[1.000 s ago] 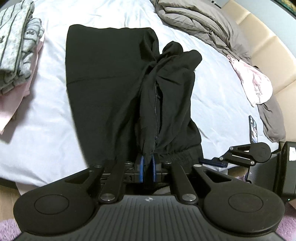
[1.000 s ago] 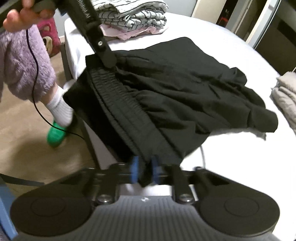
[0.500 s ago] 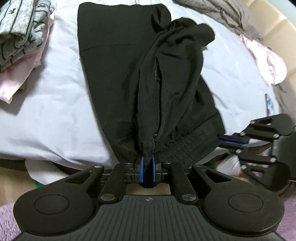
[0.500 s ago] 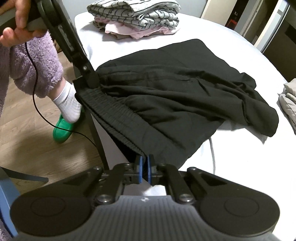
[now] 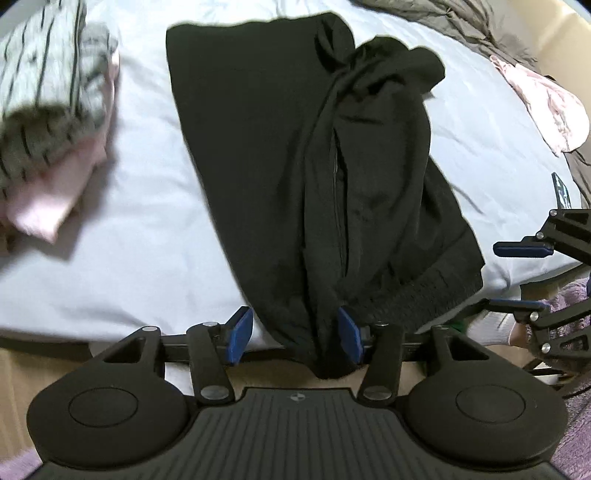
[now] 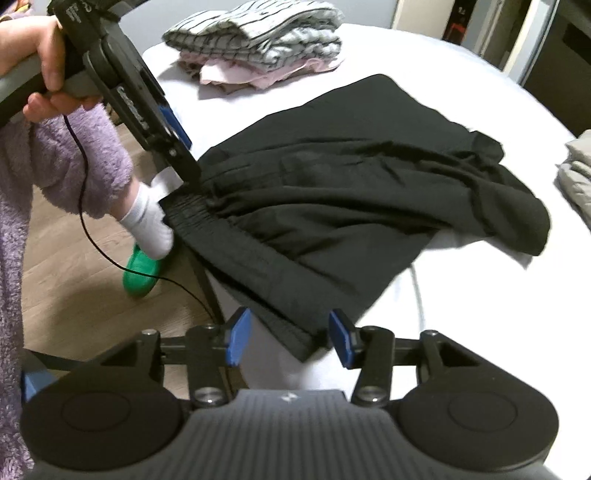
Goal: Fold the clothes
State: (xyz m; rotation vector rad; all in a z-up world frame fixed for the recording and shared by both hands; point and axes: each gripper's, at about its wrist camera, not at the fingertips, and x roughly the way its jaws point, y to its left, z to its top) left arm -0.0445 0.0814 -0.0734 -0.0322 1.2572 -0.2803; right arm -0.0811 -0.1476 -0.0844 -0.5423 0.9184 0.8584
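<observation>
A pair of black pants (image 5: 295, 155) lies on the white bed (image 5: 140, 206), its elastic waistband (image 6: 236, 243) hanging over the near edge. My left gripper (image 5: 293, 332) is open; the waistband's left end droops loose between its blue pads. My right gripper (image 6: 286, 339) is open too, with the waistband's other corner lying between its pads. The right gripper also shows in the left wrist view (image 5: 524, 277), and the left gripper in the right wrist view (image 6: 173, 147).
A stack of folded striped and pink clothes (image 5: 48, 122) sits at the bed's left, also in the right wrist view (image 6: 258, 40). Grey bedding (image 5: 461, 26) and a pink garment (image 5: 546, 99) lie at the far right. The person's socked foot (image 6: 147, 218) stands beside the bed.
Both grippers were shut on the waistband; both have opened and let it go. The pants were pulled toward the bed's near edge and now rest there.
</observation>
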